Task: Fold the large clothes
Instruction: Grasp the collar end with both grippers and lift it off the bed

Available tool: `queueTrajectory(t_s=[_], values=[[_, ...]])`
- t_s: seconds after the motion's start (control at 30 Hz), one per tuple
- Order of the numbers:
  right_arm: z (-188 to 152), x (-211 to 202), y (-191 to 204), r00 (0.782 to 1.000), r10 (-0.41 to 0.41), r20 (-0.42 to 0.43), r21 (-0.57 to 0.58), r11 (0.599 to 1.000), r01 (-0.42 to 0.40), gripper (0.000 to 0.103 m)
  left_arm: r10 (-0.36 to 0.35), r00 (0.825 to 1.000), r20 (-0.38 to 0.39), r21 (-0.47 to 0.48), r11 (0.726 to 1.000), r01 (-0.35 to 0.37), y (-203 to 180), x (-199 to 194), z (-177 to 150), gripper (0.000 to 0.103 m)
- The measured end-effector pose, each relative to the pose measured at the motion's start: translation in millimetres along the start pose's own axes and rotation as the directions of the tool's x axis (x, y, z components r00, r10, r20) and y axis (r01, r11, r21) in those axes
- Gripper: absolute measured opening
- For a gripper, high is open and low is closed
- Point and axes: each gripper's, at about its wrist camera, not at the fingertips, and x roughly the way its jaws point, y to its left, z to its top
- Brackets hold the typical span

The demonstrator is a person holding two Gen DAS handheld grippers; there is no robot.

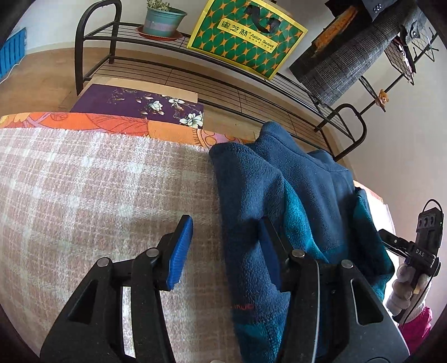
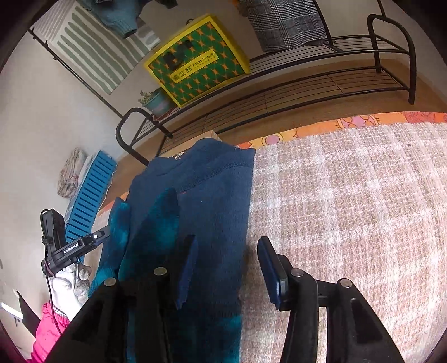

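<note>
Pointing down at a pink-and-white plaid woven blanket [image 1: 83, 195], the left gripper [image 1: 226, 251] has its blue pads apart, one on bare blanket, the other resting on a folded navy-and-teal fleece jacket [image 1: 301, 195] at three o'clock. The right gripper [image 2: 227, 268] also stands apart, with the jacket's edge lying between its pads, unpinched. Farther off, at twelve o'clock, a black wire shoe rack [image 1: 195, 75] carries a green-and-yellow gift bag [image 1: 245, 36].

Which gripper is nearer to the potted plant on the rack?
Probably left. The left gripper sits at the fleece's edge on the potted plant's side; the right gripper is at the opposite edge.
</note>
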Motion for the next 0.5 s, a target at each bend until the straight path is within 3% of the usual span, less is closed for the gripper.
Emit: queueTrajectory(t_s=[0.07,0.17,0.3,0.33,0.37,0.4,0.43,0.5], values=[[2,13,4,1.000,-0.014,-0.017,-0.035,0.999,0.014,0.009,0.042,0.999,0.020,0.064,0.997,-0.043,-11,7,4,0.049],[5,12,8,0.994,-0.112,0.015,-0.115,0.987,0.113,0.002,0.067,0.997,0.026,0.133,0.989,-0.070,-25,16,5,0.049],[15,9,-7,0.999,-0.049,0.014,-0.082,0.995,0.050,0.004,0.047,0.998,0.029,0.150,0.987,-0.051,-28,23,12,0.049],[17,10,-5,0.999,-0.033,0.009,-0.104,0.994,0.033,0.008,0.045,0.999,0.025,0.152,0.987,-0.048,-28,25,14,0.047],[20,11,-4,0.999,-0.033,0.009,-0.114,0.993,0.034,0.024,0.053,0.998,0.028,0.160,0.985,-0.057,-29,26,16,0.040],[25,13,-5,1.000,-0.030,0.004,-0.105,0.994,0.030,0.055,0.050,0.998,0.024,0.171,0.984,-0.054,-30,28,17,0.028],[29,17,-9,1.000,-0.027,0.003,-0.079,0.996,0.028,0.064,0.041,0.999,0.016,0.175,0.984,-0.043,-31,30,18,0.025],[38,28,-16,1.000,-0.014,0.003,-0.034,0.999,0.014,0.061,0.030,0.999,0.018,0.176,0.984,-0.033,-33,33,18,0.015]])
